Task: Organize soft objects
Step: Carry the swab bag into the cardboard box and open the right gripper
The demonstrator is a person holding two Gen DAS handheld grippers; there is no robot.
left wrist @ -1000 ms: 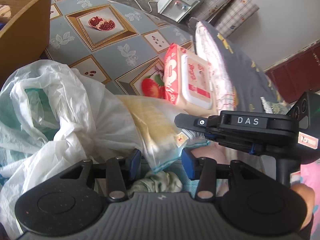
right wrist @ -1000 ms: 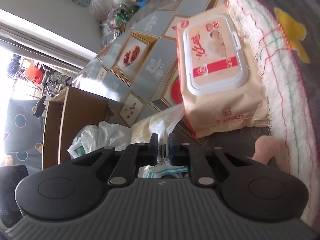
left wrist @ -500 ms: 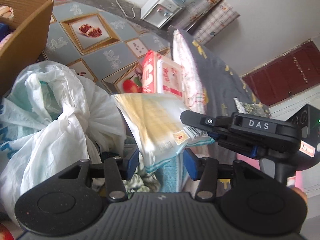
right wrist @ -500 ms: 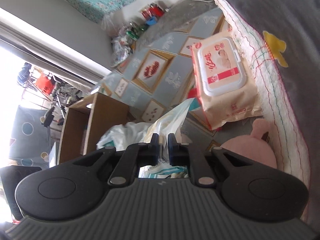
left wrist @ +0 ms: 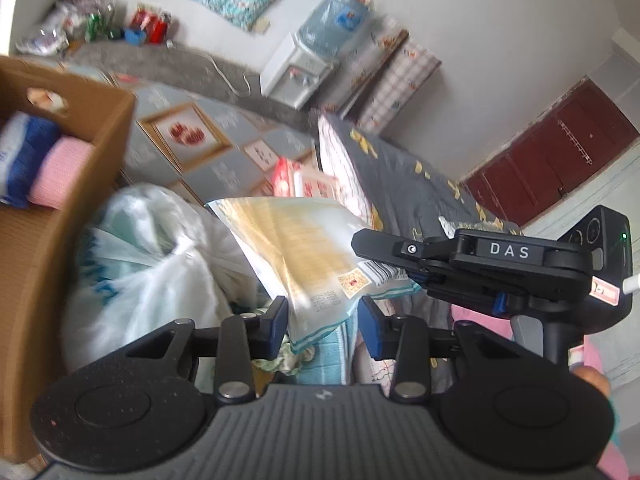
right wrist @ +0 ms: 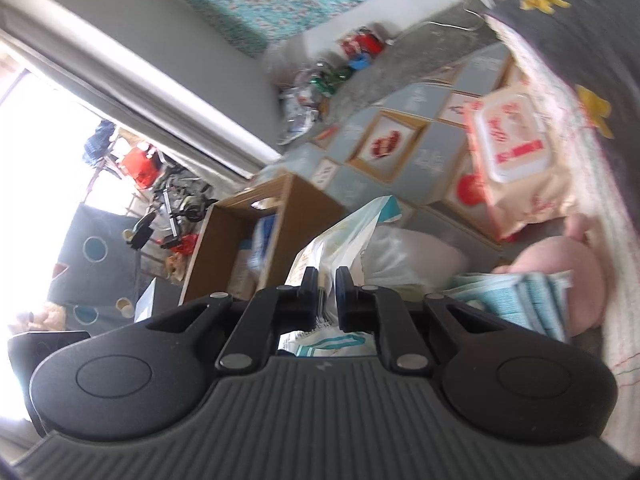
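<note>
Packet [left wrist: 304,248]: yellow-and-white plastic pack with a barcode corner, held up off the heap; its lower edge hangs between the left jaws without touching either.
Right gripper [right wrist: 325,298]: jaws closed on the packet's barcode edge; in the left view it reaches in from the right [left wrist: 404,256].
Left gripper [left wrist: 322,322]: jaws apart, holding nothing, just under the packet.
White bag [left wrist: 160,264]: crumpled, left of the left jaws, beside the packet.
Box [left wrist: 80,208]: cardboard, far left of the left jaws; blue and pink rolls inside.
Wipes [right wrist: 516,152]: pack ahead and right of the right jaws, on the patterned floor.
Pink toy [right wrist: 560,268]: right of the right jaws, behind folded teal cloth.
</note>
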